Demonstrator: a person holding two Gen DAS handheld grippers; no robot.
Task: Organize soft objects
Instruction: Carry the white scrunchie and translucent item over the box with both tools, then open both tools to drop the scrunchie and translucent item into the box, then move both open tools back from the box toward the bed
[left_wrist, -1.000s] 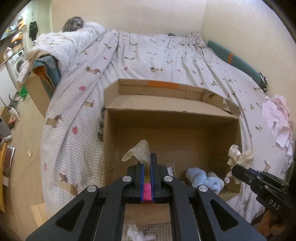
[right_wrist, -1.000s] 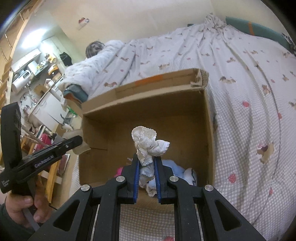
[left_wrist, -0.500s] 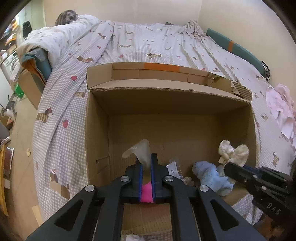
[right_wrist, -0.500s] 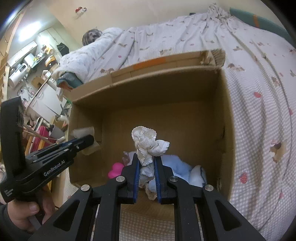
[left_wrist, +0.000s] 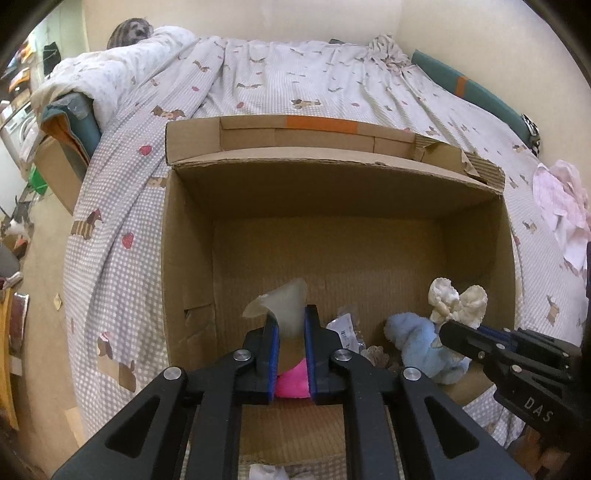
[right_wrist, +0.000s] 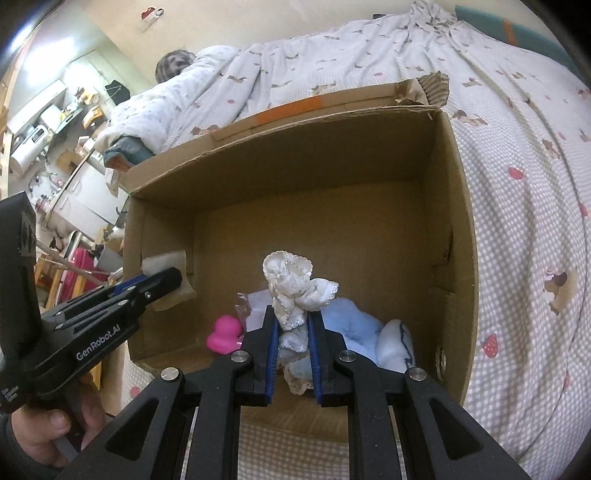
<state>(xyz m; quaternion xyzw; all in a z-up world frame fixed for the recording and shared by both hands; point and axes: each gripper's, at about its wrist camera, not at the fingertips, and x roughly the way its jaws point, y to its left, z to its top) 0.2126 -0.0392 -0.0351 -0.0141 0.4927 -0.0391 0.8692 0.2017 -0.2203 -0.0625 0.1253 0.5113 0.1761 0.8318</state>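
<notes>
**A:** Both hands are over the box on the bed now. Left gripper has a pale floppy piece between its jaws, and they've just been opening, so there's a bit of a gap. It hasn't dropped yet and I can't tell if the pads are touching it at all. Right gripper is clamped on a frilly white cloth, above the blue plush in the near part of the box.

**B:** What's already in there?

**A:** Blue plush, a pink toy by the near wall, and a plastic packet between them.

**B:** Anything that could go sideways?

**A:** The pale piece looks tacky to me. It could cling to one pad instead of falling, and if I pull back then, it comes out with me. Also the frilly cloth trails under the right jaws, so it might snag on the box's near wall.
</notes>
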